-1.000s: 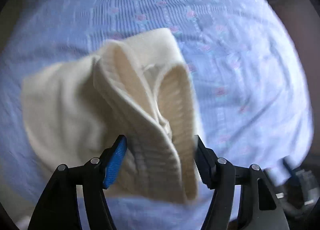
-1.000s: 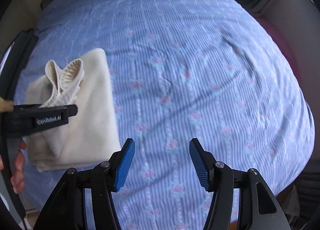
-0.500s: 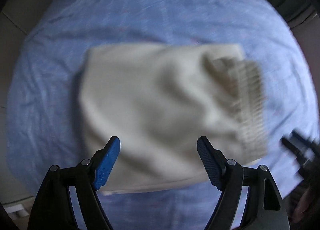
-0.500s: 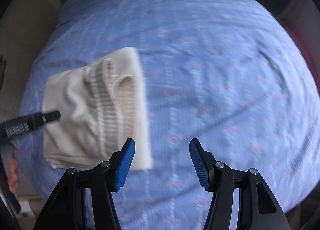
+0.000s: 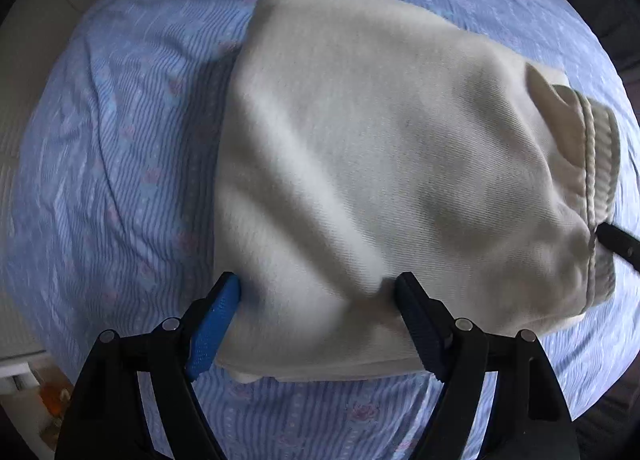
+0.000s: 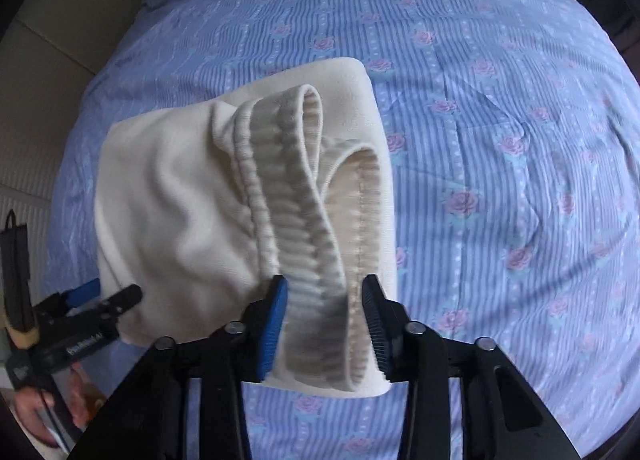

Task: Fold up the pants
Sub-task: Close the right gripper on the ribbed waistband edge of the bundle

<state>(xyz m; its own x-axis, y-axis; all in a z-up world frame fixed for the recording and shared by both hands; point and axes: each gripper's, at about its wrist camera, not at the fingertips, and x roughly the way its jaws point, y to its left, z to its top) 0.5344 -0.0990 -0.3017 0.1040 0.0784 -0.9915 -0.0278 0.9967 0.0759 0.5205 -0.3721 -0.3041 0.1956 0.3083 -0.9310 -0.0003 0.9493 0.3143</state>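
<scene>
Here, pants (image 5: pixel 360 164) between both grippers' fingers

Bed w/ blue sheet

I see a striped, rose-print sheet (image 6: pixel 500 140) over the bed, soft daylight on it; pale wall (image 6: pixel 52 60) at left.

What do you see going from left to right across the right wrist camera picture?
Person's hand → left gripper → cream folded pants → ribbed waistband → flowery blue bedsheet.
</scene>
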